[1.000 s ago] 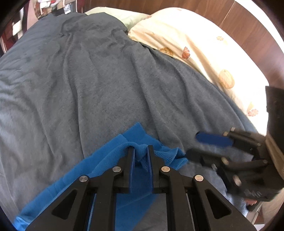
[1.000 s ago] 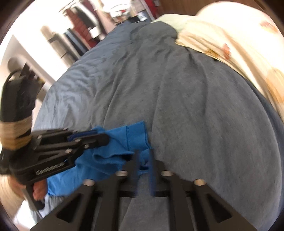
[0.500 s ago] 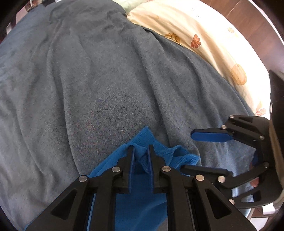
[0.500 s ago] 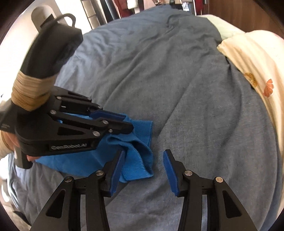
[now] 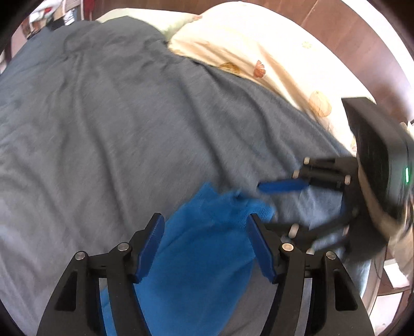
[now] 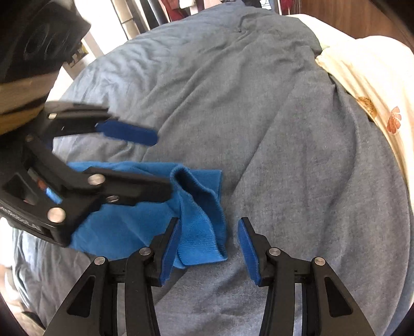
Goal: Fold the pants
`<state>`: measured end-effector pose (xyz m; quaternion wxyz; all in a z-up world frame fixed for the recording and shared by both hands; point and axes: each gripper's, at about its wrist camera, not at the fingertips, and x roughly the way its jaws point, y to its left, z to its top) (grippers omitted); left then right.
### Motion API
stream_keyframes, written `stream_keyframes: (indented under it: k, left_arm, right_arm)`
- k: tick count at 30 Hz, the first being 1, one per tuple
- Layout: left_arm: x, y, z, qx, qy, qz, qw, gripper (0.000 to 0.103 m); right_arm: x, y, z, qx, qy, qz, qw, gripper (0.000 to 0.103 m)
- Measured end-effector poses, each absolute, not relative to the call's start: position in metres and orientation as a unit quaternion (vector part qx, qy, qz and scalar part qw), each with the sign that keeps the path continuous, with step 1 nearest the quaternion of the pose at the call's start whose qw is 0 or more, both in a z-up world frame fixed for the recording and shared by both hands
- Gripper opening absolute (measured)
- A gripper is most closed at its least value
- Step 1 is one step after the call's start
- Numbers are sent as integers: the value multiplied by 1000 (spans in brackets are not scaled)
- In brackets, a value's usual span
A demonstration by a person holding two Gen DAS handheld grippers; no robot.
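Note:
Bright blue pants [image 5: 207, 248] lie bunched on the grey blanket [image 5: 103, 124], their ribbed hem [image 6: 199, 232] turned toward me. My left gripper [image 5: 205, 232] hovers just over them. Its jaws are opening, with the cloth below and between them and neither pad pressing on it. In the right wrist view the left gripper [image 6: 161, 164] comes in from the left above the pants [image 6: 124, 222]. My right gripper [image 6: 209, 243] is open around the hem's corner, its right pad clear of the cloth. It also shows, blurred, at the right of the left wrist view, right gripper [image 5: 279, 206].
A cream pillow [image 5: 258, 51] with a shell print lies at the head of the bed, against a dark wooden headboard [image 5: 349, 38]. The grey blanket [image 6: 284, 129] spreads in wrinkles beyond the pants. Hanging clothes and furniture [image 6: 160, 10] stand past the bed's far edge.
The right gripper let go of the hem and opened first. The left gripper's jaws have now spread wide and released the blue cloth, which has settled onto the blanket.

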<state>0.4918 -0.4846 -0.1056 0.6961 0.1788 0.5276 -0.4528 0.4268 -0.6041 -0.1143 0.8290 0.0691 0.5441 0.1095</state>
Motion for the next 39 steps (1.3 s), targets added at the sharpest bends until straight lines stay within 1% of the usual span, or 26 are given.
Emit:
stream_keyframes:
  k: [3, 7, 12, 15, 17, 18, 19, 21, 23, 26, 28, 29, 30, 35, 39]
  left_arm:
    - [489, -451, -102, 194, 535, -437, 697, 65]
    - [489, -409, -107, 238, 543, -410, 693, 65]
    - [495, -380, -119, 300, 554, -401, 665, 64]
    - [506, -373, -124, 296, 565, -406, 655, 60]
    - [515, -373, -130, 286, 576, -411, 646, 54]
    - [517, -374, -132, 284, 579, -413, 643, 45]
    - [519, -374, -134, 279, 583, -419, 638, 40]
    - [520, -377, -138, 274, 589, -429, 628, 37]
    - [520, -380, -144, 280, 591, -433, 620, 37]
    - [520, -382, -152, 285, 598, -430, 614, 31]
    - [515, -383, -154, 281, 601, -427, 614, 12]
    - [515, -382, -153, 279, 603, -424, 615, 11]
    - [514, -382, -151, 278, 604, -420, 618, 10]
    - [510, -381, -130, 304, 579, -401, 642, 9]
    - [522, -391, -135, 309, 585, -380, 646, 9]
  right_arm:
    - [430, -603, -108, 72, 535, 120, 833, 47]
    - [446, -595, -106, 45, 537, 131, 832, 47]
    - [468, -573, -116, -10, 559, 158, 814, 47]
    - [472, -557, -120, -61, 567, 167, 805, 47]
    - [475, -552, -120, -73, 571, 164, 801, 47]
    - [477, -553, -120, -68, 572, 163, 801, 47]
    - [479, -555, -120, -63, 573, 158, 802, 46]
    - [482, -561, -119, -53, 573, 145, 804, 46]
    - [482, -565, -119, -48, 574, 140, 805, 46]
    - [481, -567, -119, -48, 576, 142, 803, 46]
    - [479, -567, -121, -53, 580, 141, 801, 45]
    - [481, -567, -122, -52, 581, 140, 800, 43]
    - [481, -568, -124, -47, 583, 141, 799, 38]
    - [481, -573, -123, -15, 580, 146, 801, 20]
    - [486, -577, -130, -5, 588, 138, 797, 20]
